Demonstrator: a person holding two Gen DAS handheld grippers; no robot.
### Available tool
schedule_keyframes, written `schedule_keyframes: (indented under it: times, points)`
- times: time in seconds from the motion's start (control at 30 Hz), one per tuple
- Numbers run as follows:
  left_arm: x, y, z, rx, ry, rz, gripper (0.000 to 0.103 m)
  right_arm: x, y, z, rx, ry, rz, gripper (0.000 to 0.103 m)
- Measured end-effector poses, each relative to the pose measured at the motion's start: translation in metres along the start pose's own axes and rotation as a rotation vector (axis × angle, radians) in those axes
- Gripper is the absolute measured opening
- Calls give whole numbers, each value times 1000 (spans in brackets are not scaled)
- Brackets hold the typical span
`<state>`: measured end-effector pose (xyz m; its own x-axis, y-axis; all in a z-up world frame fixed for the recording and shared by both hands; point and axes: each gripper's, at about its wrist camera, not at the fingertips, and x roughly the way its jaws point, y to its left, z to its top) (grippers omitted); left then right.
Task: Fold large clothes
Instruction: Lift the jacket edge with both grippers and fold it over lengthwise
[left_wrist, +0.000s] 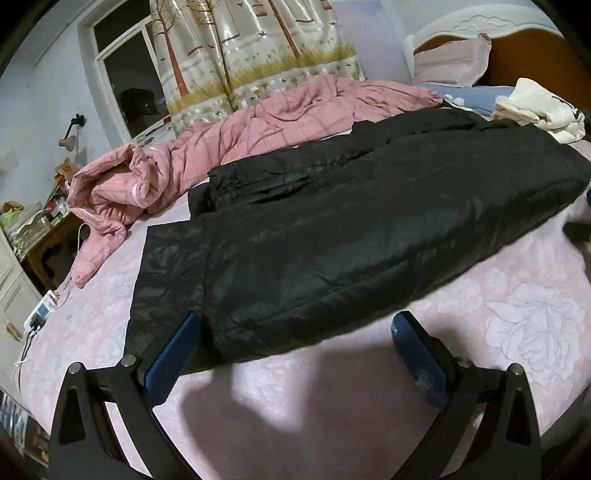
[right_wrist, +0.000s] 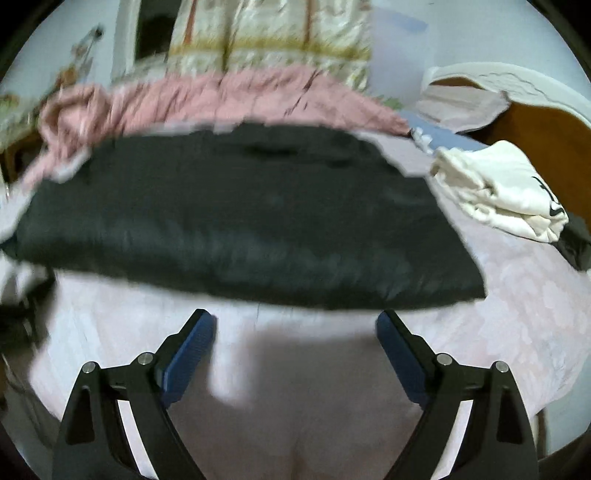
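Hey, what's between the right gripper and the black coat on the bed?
Nothing: in the right wrist view only bare pink bedsheet lies between the open right gripper and the black coat's near edge.

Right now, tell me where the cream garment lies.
In both views the cream garment lies crumpled at the right, on the pink bedsheet, beyond the black coat's right end and near the headboard.

Both fisheye views look forward and downward over the near edge of the bed (left_wrist: 517, 332), close above its sheet. The left view faces the black coat's (left_wrist: 332, 240) left end; the blurred right view faces its right end. Both share the coat (right_wrist: 240, 221), pink quilt (left_wrist: 221, 147), curtain (left_wrist: 251, 55) and headboard (right_wrist: 535, 129).
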<state>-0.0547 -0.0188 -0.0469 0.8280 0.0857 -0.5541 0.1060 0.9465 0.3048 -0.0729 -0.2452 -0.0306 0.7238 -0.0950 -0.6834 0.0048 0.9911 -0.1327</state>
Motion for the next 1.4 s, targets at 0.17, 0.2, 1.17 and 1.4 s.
schedule_keyframes:
  times: [0.17,0.2,1.17,1.4]
  points:
    - [3,8,2,-38,-25,101,103,2,7,3,-44,-50,-90,103]
    - [4,13,3,-58,-37,131,103,4,7,5,-44,-62,-130,103]
    - [-71,41,-4,-68,-150,138,13,-82,1,-16,-12,-283,-217,21]
    - [-88,57,3,-155,-183,195,87,-107,-14,-12,51,-307,-263,72]
